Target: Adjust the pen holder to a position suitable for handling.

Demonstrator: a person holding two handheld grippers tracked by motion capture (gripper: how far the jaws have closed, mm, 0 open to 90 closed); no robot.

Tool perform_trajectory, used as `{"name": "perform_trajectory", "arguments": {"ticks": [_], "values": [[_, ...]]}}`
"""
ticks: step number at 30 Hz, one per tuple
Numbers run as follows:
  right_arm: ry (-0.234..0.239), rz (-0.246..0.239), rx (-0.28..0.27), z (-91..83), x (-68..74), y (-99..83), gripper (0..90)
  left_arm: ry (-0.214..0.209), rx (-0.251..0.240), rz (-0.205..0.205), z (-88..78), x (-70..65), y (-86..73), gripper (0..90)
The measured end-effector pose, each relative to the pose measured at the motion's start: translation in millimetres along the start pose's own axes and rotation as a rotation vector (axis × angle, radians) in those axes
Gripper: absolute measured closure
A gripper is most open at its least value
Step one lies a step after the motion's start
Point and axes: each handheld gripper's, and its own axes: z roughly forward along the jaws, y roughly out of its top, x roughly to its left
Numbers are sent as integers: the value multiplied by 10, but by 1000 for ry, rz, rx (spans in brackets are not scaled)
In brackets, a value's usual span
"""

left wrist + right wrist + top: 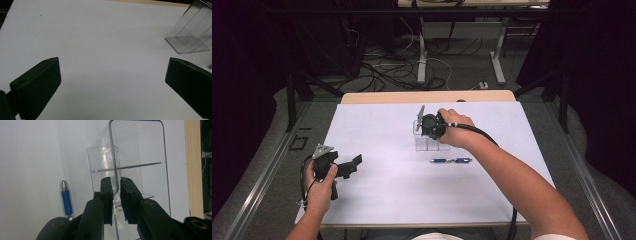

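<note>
A clear plastic holder [428, 144] with compartments stands on the white tabletop [387, 200], a little right of centre. My right gripper [425, 133] reaches down onto it from above. In the right gripper view its jaws [115, 180] straddle one thin upright wall of the holder [140, 157], with a small gap on either side, so the pads do not press on it. A blue pen [451, 160] with silver ends lies flat just in front of the holder, and its tip end [67, 201] lies left of the jaws. My left gripper [353, 166] rests low at the table's left, open wide [113, 61] around nothing; the holder [192, 37] stands beyond it.
A wooden table edge [427, 96] runs along the far side of the white surface. Beyond it, cables and metal table legs [422, 60] cover the floor. Dark frame rails flank both sides of the table.
</note>
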Motion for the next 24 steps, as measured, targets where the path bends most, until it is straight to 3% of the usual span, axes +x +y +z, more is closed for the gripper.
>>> {"name": "perform_trajectory", "arguments": {"ticks": [10, 11, 12, 24], "values": [[-9, 1, -15, -29, -6, -19, 686, 0, 4, 0, 6, -17, -1, 3], [-83, 36, -82, -260, 44, -208, 686, 0, 4, 0, 6, -17, -1, 3], [-83, 36, -82, -260, 44, -208, 460, 0, 4, 0, 6, -17, -1, 3], [-107, 32, -94, -348, 77, -275, 424, -1, 6, 0, 9, -24, -2, 2]]}}
